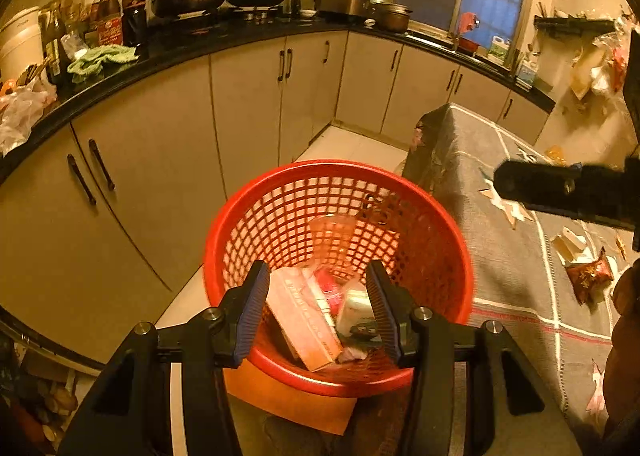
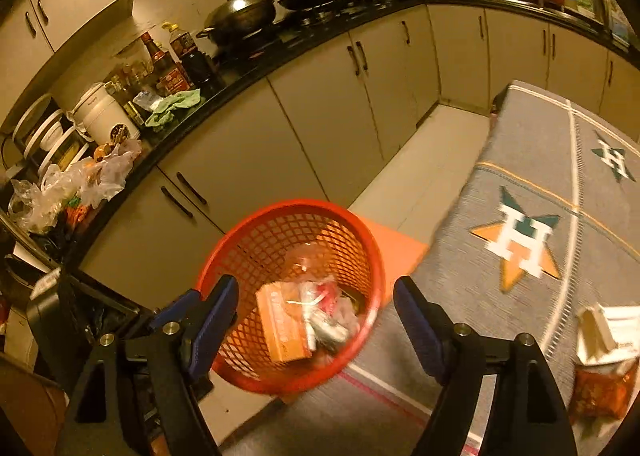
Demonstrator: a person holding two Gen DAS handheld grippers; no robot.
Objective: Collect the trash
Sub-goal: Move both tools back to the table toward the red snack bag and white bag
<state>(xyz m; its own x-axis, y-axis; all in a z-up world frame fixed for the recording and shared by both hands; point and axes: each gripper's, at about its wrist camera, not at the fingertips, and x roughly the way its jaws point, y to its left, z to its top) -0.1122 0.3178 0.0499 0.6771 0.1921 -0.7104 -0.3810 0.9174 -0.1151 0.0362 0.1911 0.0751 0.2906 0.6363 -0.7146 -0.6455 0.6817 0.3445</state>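
Trash [image 1: 304, 316] inside red basket [image 1: 280, 176], below both tongs: left tongs [image 1: 318, 306] and right tongs [image 2: 316, 320] spread wide, empty.

Left gripper [image 1: 318, 308]: black angular plastic arms, two fingers [image 1: 253, 310] faced with dark blue ribbed pads. Four round silver screw heads sit across the arm joints. A white strip, possibly a cable or edge, runs along the lower left arm.

Right gripper [image 2: 316, 330]: same build, black arms, blue pads [image 2: 212, 326], four silver screws. Seen from the left wrist view it shows as a black bar with a blue patch; details blurred there.
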